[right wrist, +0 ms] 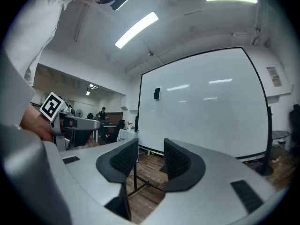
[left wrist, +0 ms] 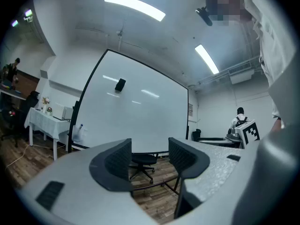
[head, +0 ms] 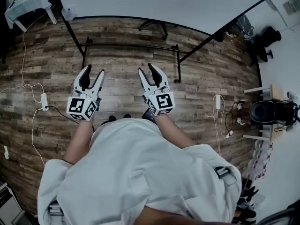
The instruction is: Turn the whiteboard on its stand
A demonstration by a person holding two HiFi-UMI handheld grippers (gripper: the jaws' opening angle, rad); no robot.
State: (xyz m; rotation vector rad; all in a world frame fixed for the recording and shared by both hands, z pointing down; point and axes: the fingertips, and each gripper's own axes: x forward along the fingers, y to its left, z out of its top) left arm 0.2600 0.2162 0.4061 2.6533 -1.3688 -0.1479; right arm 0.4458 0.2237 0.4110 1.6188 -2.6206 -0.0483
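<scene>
The person, in a white coat, holds both tools level over the wooden floor [head: 47, 55], short of the whiteboard [head: 164, 3] and touching nothing. The left tool [head: 93, 71] has its jaws standing well apart, with only the floor and the stand showing through the gap between the ribbed black pads [left wrist: 117, 161]. The right tool [head: 146, 69] also has its jaws parted, a little narrower, and nothing sits between them.

The whiteboard is large, white and black-framed. It stands ahead of both tools on a black stand [head: 131, 45] whose crossbar runs level just above the floor and whose feet reach toward the person. From the head view the board runs at a slant, its right end closer to the person than its left. A small black object clings to its face near the top.

A black office chair [head: 154, 26] sits behind the board and shows beneath its lower edge. A worktop under a white cloth [head: 28, 3] stands off to the left. White power strips [head: 44, 101] with trailing cables lie on the floor at either side.
</scene>
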